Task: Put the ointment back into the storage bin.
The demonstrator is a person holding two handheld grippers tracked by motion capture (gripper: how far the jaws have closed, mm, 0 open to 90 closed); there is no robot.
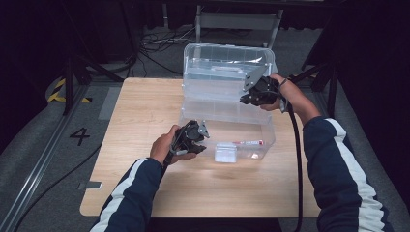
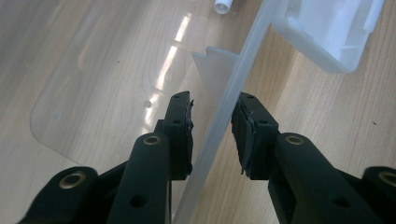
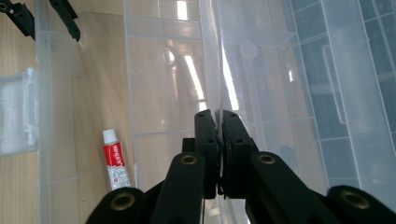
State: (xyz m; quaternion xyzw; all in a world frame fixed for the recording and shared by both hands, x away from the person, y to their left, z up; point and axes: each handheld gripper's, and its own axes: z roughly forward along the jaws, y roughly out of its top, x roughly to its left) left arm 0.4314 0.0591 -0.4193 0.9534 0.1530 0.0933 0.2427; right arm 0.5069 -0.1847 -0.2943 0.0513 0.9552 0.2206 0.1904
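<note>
Tongs on the right (image 3: 220,116) pinch the raised lid (image 1: 227,65) of the clear box (image 1: 251,140) at centre frame, while the left tongs (image 2: 212,121) straddle its front wall unclamped, so I reckon a slipping lid could slam onto the tube (image 3: 115,163) inside.

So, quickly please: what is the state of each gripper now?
Left gripper: open, jaws astride the rim of the clear box, not pressing it.
Right gripper: shut on the lid.
</note>
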